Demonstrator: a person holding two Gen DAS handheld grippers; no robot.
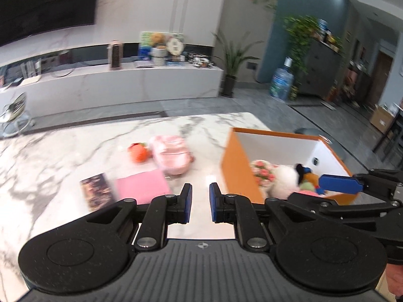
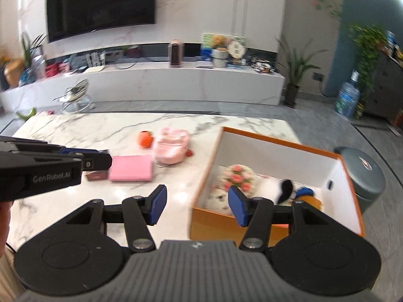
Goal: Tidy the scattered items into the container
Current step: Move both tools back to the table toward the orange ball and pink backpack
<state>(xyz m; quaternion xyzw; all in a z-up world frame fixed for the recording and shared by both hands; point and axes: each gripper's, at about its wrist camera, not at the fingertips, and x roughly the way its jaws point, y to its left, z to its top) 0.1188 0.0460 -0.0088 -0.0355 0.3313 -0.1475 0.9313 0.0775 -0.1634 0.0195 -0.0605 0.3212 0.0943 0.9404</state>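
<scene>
An orange box (image 1: 236,161) (image 2: 214,226) with a white inside stands at the right of the marble table (image 1: 50,163). In it lie a floral item (image 1: 263,172) (image 2: 238,176) and a white plush toy (image 1: 284,178). On the table to its left are an orange plush fruit (image 1: 138,152) (image 2: 145,139), a pink pouch (image 1: 171,154) (image 2: 172,147), a flat pink pad (image 1: 142,186) (image 2: 132,168) and a dark booklet (image 1: 97,191). My left gripper (image 1: 200,188) is shut and empty, above the table left of the box. My right gripper (image 2: 197,193) is open and empty, over the box's near left corner.
A grey round bin (image 2: 365,176) stands on the floor just right of the box. Beyond the table's far edge are a white TV cabinet (image 2: 176,85), a small metal side table (image 2: 75,95) and a blue water bottle (image 2: 348,98).
</scene>
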